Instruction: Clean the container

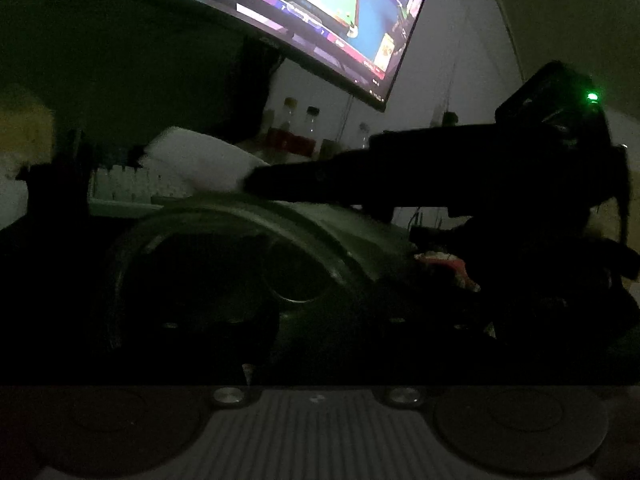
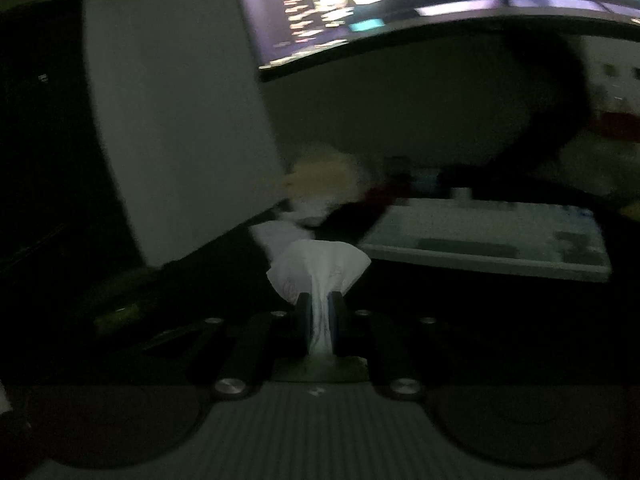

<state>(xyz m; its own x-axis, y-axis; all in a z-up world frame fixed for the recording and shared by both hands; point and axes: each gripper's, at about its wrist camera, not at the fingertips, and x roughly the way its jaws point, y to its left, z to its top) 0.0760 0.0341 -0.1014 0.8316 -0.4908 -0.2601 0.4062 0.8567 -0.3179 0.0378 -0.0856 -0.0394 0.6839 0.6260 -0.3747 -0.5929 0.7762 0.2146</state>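
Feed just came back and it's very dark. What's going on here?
A person is cleaning a clear container at a desk. The right hand-held gripper is shut on a white tissue and reaches across above the container's rim. The container lies on its side, its mouth toward the left hand-held gripper. It is too dark to tell whether that one grips it. The tissue looks to be outside the container.

Clear round glass container (image 1: 240,248) lying on its side in front of pale flat keyboard (image 1: 132,184); crumpled white tissue (image 2: 318,268) above container; wide curved lit monitor (image 1: 280,12) behind and above keyboard.
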